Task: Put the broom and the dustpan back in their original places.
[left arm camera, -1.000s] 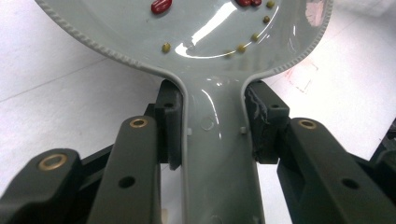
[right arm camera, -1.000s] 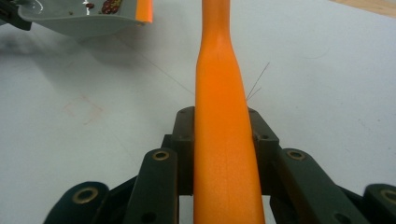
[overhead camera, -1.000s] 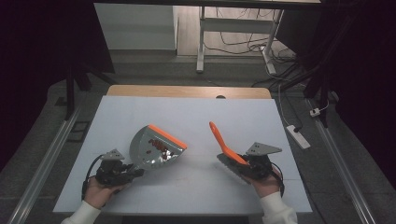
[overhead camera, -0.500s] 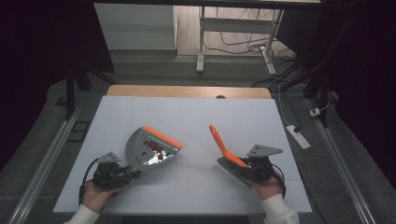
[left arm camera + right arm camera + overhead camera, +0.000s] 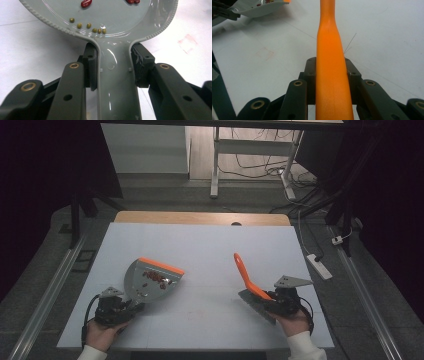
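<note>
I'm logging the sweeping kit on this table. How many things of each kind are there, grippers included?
Dustpan, grey with an orange lip, beans inside: 1
Brush with an orange handle: 1
Grippers: 2, the left gripper on the dustpan's handle and the right gripper on the brush
Total: 4

A wide rectangular counter (image 5: 210,250) with a matt white top carries the scene. A strip of light wooden edge (image 5: 200,217) runs along its far side, with a small dark round spot (image 5: 236,224) at that strip's near border. The white surface shows a faint pinkish square stain (image 5: 265,54) and thin seam lines. Grey floor (image 5: 360,300) lies around it.
</note>
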Demonstrator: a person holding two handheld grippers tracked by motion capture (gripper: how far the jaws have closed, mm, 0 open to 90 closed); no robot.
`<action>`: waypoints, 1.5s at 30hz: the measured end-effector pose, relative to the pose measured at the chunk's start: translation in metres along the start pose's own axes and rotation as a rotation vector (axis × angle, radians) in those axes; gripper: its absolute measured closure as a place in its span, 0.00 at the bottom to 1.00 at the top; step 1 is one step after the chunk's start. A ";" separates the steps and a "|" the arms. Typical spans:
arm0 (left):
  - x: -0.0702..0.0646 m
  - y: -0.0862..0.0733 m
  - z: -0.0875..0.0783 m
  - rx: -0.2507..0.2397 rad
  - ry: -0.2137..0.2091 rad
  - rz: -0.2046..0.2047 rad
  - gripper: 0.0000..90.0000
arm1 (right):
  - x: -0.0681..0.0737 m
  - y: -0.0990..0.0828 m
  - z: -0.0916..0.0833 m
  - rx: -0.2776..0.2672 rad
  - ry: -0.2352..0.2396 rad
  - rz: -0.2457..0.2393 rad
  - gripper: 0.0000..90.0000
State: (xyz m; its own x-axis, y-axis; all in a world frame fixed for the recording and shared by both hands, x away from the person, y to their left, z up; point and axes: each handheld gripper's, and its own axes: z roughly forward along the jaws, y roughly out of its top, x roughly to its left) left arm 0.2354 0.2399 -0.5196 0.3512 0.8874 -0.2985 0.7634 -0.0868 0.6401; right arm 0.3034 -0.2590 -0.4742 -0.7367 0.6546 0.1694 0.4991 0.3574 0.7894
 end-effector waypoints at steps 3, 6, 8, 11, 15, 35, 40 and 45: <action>0.002 0.001 0.002 -0.014 0.019 -0.020 0.68 | 0.000 0.000 0.000 0.009 0.003 0.008 0.78; 0.006 0.002 0.004 -0.021 0.045 -0.043 0.68 | 0.001 -0.001 0.001 0.016 0.008 0.005 0.78; 0.009 0.003 0.005 -0.023 0.052 -0.061 0.68 | 0.002 -0.001 0.001 0.022 0.010 0.008 0.78; 0.013 0.002 0.006 -0.030 0.068 -0.082 0.68 | 0.004 -0.002 0.002 0.032 0.012 0.016 0.78; 0.016 0.002 0.006 -0.036 0.096 -0.113 0.68 | 0.004 -0.004 0.004 0.047 0.033 0.034 0.78; 0.016 0.005 0.019 0.017 0.126 -0.149 0.68 | -0.028 -0.014 0.014 0.090 -0.035 0.124 0.76; 0.016 0.005 0.019 0.015 0.117 -0.143 0.67 | -0.032 -0.015 0.016 0.097 -0.057 0.122 0.71; 0.017 0.004 0.019 0.016 0.109 -0.131 0.61 | -0.037 -0.017 0.016 0.103 -0.090 0.122 0.65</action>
State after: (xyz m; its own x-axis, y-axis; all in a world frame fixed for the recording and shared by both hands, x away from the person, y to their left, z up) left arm 0.2546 0.2462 -0.5351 0.1874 0.9355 -0.2995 0.8075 0.0269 0.5893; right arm 0.3294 -0.2786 -0.5029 -0.6263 0.7527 0.2028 0.6296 0.3350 0.7009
